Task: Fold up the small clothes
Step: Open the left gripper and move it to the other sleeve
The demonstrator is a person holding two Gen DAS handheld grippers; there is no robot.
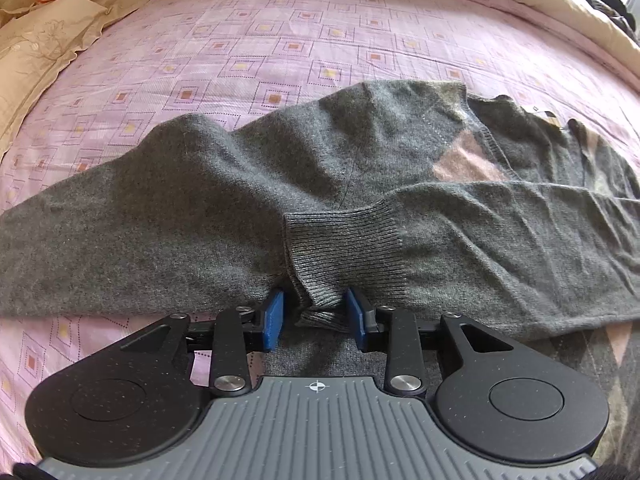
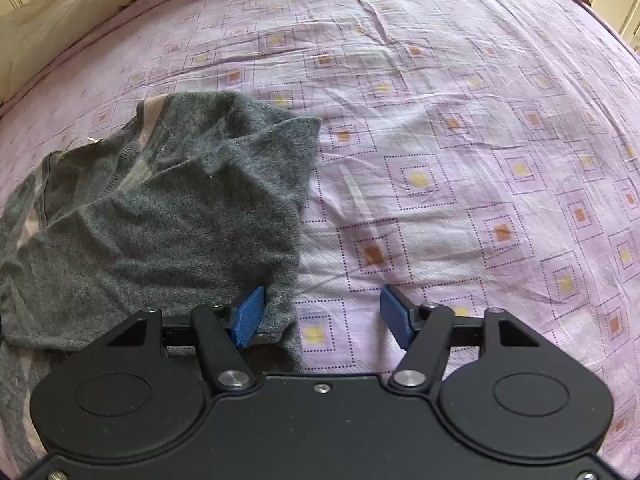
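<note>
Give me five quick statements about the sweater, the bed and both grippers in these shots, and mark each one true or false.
1. The sweater is grey with pink patches. True.
2. The left gripper is shut flat with nothing between its pads. False: its jaws are apart, with the ribbed cuff between them.
3. The right gripper is open. True.
4. The bedsheet is plain white. False: it is pink with square patterns.
5. The right gripper sits over the middle of the sweater. False: it is at the sweater's edge, one pad against the fabric, the other over bare sheet.
</note>
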